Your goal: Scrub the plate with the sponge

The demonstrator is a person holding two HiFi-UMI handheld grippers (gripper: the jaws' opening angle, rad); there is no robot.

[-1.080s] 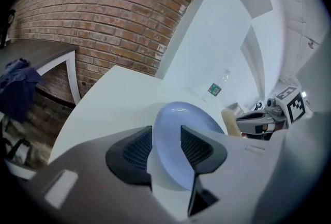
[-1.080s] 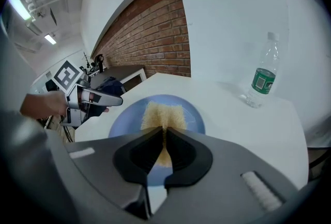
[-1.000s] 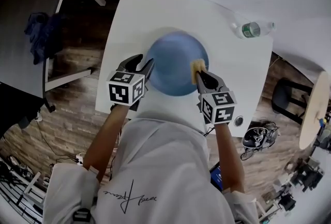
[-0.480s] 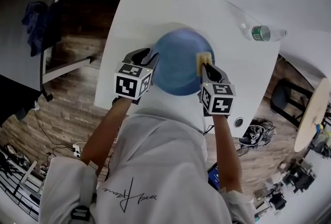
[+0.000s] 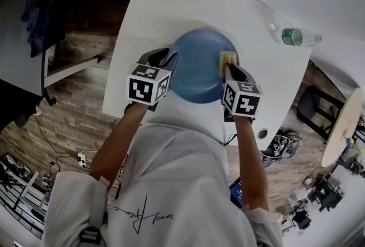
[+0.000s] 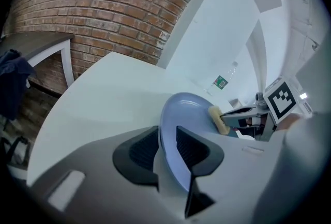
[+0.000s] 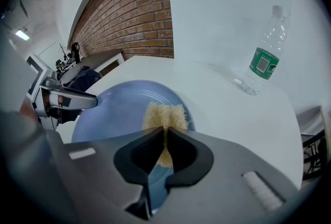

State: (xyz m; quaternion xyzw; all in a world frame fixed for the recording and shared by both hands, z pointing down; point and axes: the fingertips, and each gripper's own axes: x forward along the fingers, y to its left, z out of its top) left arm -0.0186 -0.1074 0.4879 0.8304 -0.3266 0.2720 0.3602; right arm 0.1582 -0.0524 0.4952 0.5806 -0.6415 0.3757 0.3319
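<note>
Your left tongs (image 6: 167, 140), just closing, pinch the plate (image 5: 199, 69) rim to steady it; right tongs (image 7: 165, 150) clamp the sponge (image 7: 164, 116) over it for scrubbing.

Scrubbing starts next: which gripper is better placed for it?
Right. The right gripper is shut on the sponge, which sits over the plate. The left gripper has just been closing its jaws on the plate's rim, so it looks set to steady it.
</note>
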